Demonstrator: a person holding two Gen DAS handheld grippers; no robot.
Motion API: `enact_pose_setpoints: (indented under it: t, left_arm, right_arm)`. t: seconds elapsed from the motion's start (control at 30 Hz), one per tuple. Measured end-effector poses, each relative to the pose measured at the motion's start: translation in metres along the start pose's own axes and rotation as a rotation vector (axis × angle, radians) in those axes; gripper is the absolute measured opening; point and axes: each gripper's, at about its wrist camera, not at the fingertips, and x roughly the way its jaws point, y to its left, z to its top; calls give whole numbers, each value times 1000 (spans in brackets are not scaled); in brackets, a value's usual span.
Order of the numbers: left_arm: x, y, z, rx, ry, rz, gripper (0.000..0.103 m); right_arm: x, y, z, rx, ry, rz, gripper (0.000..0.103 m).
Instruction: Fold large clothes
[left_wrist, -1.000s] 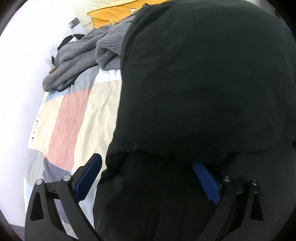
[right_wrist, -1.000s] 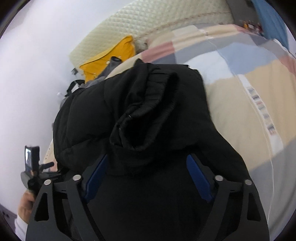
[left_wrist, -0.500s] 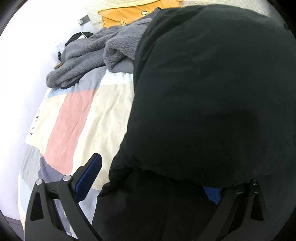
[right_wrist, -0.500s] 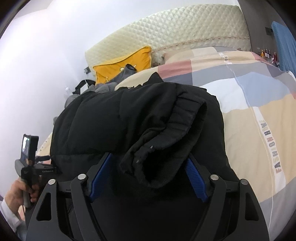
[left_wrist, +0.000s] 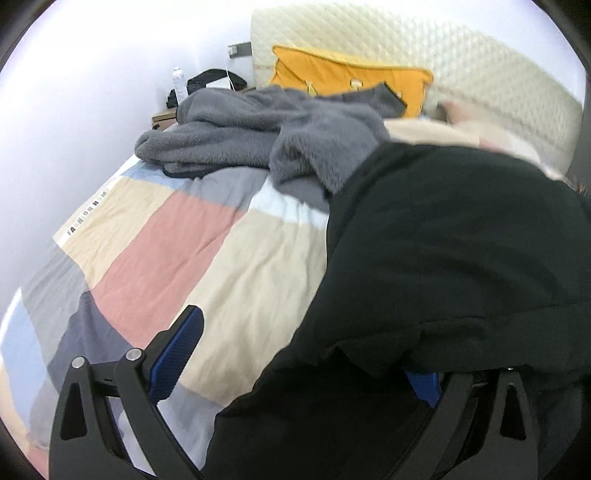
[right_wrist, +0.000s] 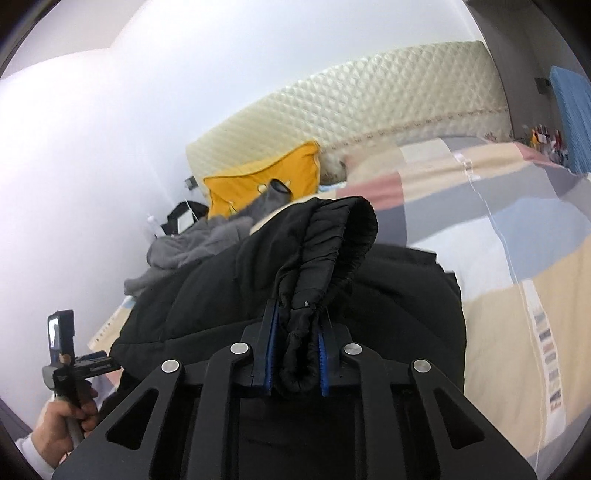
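A large black padded jacket (left_wrist: 461, 258) lies on the patchwork bed cover (left_wrist: 207, 258); it also shows in the right wrist view (right_wrist: 207, 295). My left gripper (left_wrist: 295, 354) is open, its blue pads wide apart, with the jacket's edge draped over the right pad. My right gripper (right_wrist: 295, 354) is shut on the jacket's ribbed cuff (right_wrist: 325, 251), which bunches up between the blue pads. The left gripper (right_wrist: 66, 365) and the hand holding it show at the lower left of the right wrist view.
A grey fleece garment (left_wrist: 266, 136) lies heaped at the bed's head, by a yellow pillow (left_wrist: 347, 77) and the cream quilted headboard (left_wrist: 480, 70). A nightstand with a bottle (left_wrist: 180, 83) and a black bag stands by the white wall. Blue fabric (right_wrist: 570, 110) hangs at far right.
My right gripper has closed on the jacket's cuff and lifted it. The left gripper has tilted up, so more of the bed and headboard show.
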Motion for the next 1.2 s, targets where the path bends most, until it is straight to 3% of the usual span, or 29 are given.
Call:
enact_pose_setpoints:
  t: [0.17, 0.33, 0.73, 1.13, 1.2]
  left_arm:
    - [4, -3, 2, -15, 14, -77, 99]
    - [5, -16, -1, 33, 1, -91, 99]
    - [16, -14, -8, -11, 46, -142, 101]
    - [14, -14, -8, -10, 57, -137, 101]
    - [14, -12, -8, -26, 67, -140, 101]
  right_arm:
    - [16, -12, 0, -15, 48, -70, 14]
    - [38, -30, -18, -14, 141, -167, 13]
    - [61, -15, -42, -185, 241, -357, 15]
    - [56, -18, -50, -177, 252, -370, 17]
    - [52, -17, -50, -170, 240, -363, 23]
